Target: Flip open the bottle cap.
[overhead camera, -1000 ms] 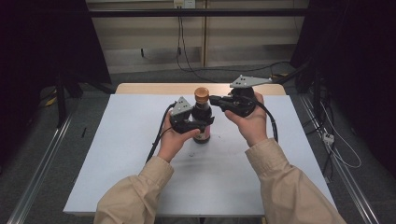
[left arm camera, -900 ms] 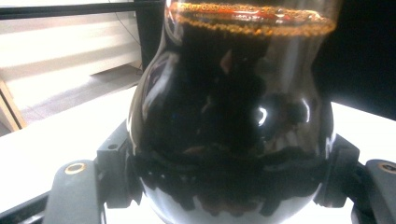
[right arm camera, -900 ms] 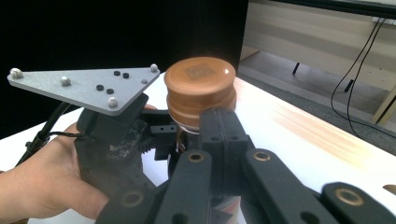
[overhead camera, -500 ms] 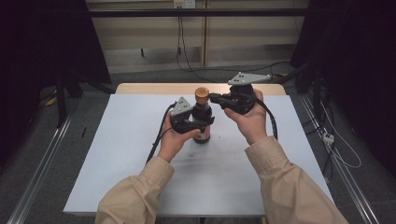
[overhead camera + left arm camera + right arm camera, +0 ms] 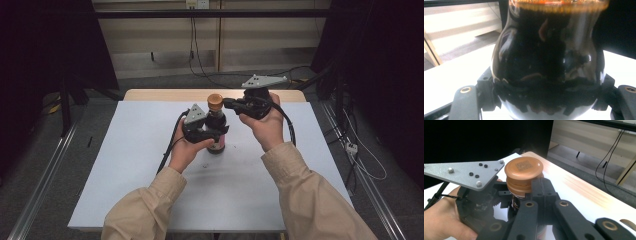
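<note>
Bottle (image 5: 216, 131), dark glass, bulbous body, filled with a near-black liquid, topped by an orange-brown cap (image 5: 215, 100); standing upright on the white table (image 5: 125, 165) a little beyond its middle, between the person's two hands. Left gripper (image 5: 212, 134): held level in the left hand (image 5: 186, 150), its black jaws clamped around the lower body of the bottle, the pads pressing the glass on both sides as seen in the left gripper view (image 5: 544, 97); the jaws have just been closing onto it. Grey three-cornered plate (image 5: 195, 114) on top of this gripper, just beside the bottle's shoulder. Right gripper (image 5: 227, 103): held higher in the right hand (image 5: 265, 125), reaching in from the bottle's right side at the level of the neck; in the right gripper view its jaws (image 5: 534, 192) stand drawn together right against the cap (image 5: 524, 168), a black pad touching the cap's side. Cables trail from both grippers toward the person. Sleeves: beige, both forearms entering from the near edge of the table. Surroundings: wooden table edge at the far side, grey floor, wall with hanging black cables behind.
</note>
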`<state>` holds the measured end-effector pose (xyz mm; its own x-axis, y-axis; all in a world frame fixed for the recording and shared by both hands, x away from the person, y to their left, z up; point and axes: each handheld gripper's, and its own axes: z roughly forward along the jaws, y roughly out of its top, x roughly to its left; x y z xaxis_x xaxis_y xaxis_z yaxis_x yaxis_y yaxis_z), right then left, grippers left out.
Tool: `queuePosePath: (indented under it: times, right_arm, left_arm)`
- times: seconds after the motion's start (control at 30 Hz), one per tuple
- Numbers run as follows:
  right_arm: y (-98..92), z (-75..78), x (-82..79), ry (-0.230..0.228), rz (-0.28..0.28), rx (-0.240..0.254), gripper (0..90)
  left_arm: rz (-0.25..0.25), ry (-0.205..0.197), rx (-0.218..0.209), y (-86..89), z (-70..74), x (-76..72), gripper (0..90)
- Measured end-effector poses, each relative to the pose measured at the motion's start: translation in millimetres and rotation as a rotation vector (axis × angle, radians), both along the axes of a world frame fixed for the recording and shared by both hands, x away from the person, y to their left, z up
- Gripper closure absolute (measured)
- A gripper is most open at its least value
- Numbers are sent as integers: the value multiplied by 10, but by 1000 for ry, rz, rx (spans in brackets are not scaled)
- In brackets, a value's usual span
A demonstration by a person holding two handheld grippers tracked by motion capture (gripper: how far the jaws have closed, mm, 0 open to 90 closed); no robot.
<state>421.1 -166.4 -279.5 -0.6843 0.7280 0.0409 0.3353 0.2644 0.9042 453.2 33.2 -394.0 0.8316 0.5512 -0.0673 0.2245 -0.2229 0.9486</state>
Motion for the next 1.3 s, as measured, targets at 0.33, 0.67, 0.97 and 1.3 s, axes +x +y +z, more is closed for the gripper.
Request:
queuePosePath:
  times: [0.33,0.67,0.97,1.3]
  right_arm:
    - [4,6,-9,-21,3,27,900]
    - [-76,208,-73,-85,-34,-26,900]
    - [-74,52,-49,-35,-7,0,900]
    - [-78,43,-66,-28,-4,4,900]
  left_arm:
    - [-5,3,11,1,-16,4,285]
    - [-4,1,-4,-8,-30,5,283]
    - [-3,0,-6,-14,-33,8,280]
    - [-4,-2,-17,-15,-43,11,278]
